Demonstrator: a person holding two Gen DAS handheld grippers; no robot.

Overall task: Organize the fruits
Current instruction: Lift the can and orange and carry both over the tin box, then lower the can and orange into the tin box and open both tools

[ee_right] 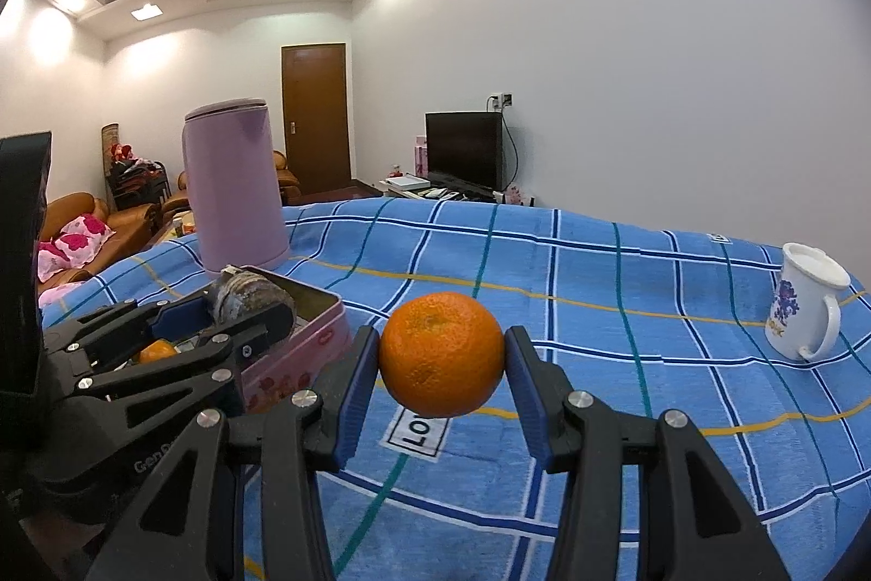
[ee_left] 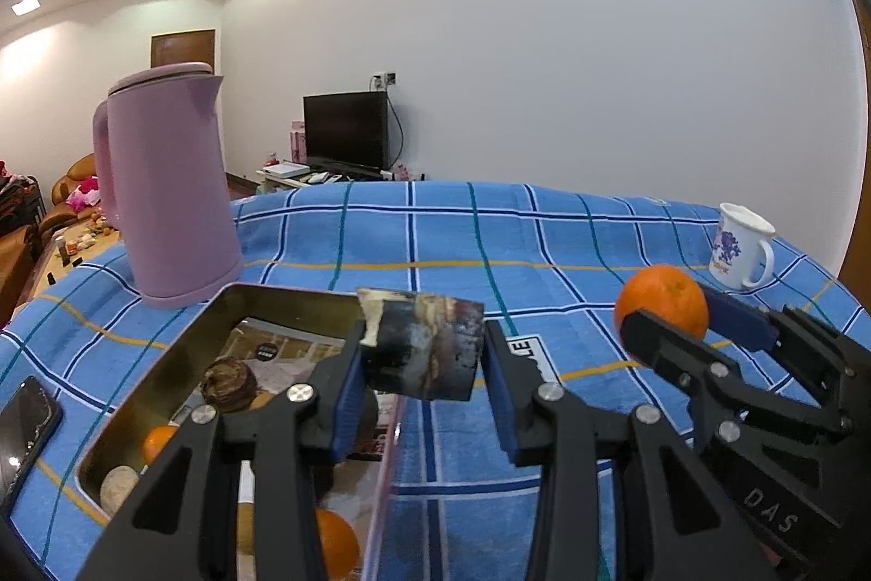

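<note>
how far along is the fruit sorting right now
Done: the tin already holds two oranges, a brown fruit and a pale round one. In hand: the left gripper holds a dark worn piece above the tin's edge; the right gripper holds an orange above the cloth. Left: getting both into the tin.

the cloth [ee_right: 599, 309] is blue with a check of white, dark blue, teal and yellow lines. the kettle [ee_left: 163, 189] is plain lilac. the tin [ee_right: 294, 363] is pink outside with red marks, gold inside. the mug [ee_right: 805, 309] is white with a purple print. the held fruit [ee_right: 441, 355] is orange.
</note>
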